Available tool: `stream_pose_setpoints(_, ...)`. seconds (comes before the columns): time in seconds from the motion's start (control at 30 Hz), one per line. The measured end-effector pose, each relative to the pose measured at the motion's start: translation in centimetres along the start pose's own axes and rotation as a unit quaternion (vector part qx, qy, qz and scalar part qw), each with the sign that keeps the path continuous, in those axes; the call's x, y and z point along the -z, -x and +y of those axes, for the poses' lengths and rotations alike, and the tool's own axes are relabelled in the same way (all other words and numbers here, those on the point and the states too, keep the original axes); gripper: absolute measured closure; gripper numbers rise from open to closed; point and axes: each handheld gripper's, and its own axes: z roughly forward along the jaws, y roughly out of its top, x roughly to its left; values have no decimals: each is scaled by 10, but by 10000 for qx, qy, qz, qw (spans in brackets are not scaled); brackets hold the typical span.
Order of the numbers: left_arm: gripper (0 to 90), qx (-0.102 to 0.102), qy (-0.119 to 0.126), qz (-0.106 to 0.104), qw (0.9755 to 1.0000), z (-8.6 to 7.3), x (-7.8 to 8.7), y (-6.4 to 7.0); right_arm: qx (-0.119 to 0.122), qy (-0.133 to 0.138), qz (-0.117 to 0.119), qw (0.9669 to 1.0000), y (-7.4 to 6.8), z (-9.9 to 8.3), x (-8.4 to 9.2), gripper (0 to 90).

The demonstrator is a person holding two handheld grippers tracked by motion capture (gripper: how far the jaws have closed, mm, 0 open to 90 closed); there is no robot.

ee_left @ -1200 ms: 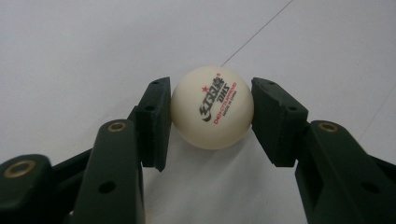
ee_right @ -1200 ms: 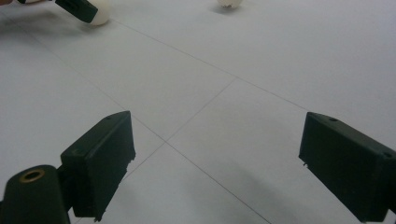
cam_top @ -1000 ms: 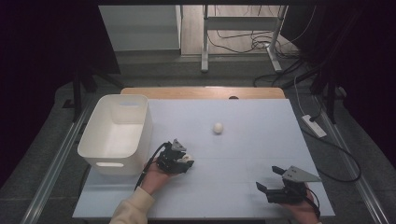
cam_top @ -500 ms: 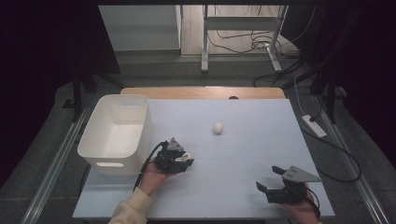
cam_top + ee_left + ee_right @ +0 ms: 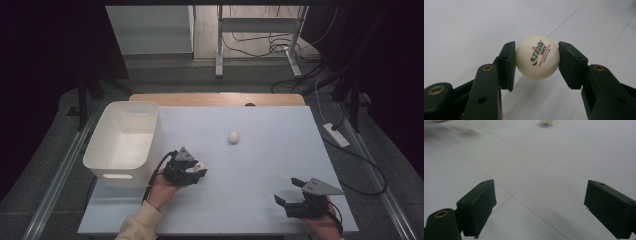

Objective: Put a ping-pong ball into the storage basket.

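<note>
A white table-tennis ball [image 5: 537, 62] with red and black print sits squeezed between both pads of my left gripper [image 5: 537, 45], just above the pale table. From the high view this left gripper [image 5: 199, 171] hovers beside the white bin [image 5: 156, 131], the ball [image 5: 200, 166] showing at its tip. A second white ball [image 5: 233, 136] lies loose on the table middle, and it appears far off as the ball [image 5: 546, 122] in the right gripper view. My right gripper [image 5: 286, 190] rests near the front right edge, jaws wide apart, nothing between them [image 5: 540, 195].
The white bin stands empty at the table's left side. A wooden strip [image 5: 215, 98] runs along the far edge of the table [image 5: 280, 150]. Cables and a power strip [image 5: 336, 135] lie on the floor to the right.
</note>
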Motion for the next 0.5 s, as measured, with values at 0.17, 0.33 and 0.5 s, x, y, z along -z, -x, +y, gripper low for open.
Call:
stream_pose_setpoints(0.17, 509, -22, 74, -4, 10000, 1, 4, 1, -4, -5, 3, 10000, 0, 0, 0, 105)
stream_pose_setpoints(0.33, 509, -28, 121, -8, 9999, 2, 6, 1, -5, -7, 1, 10000, 0, 0, 0, 105)
stream_pose_setpoints(0.5, 509, -30, 174, -10, 9998, 2, 9, 1, -2, -7, 0, 10000, 0, 0, 0, 105)
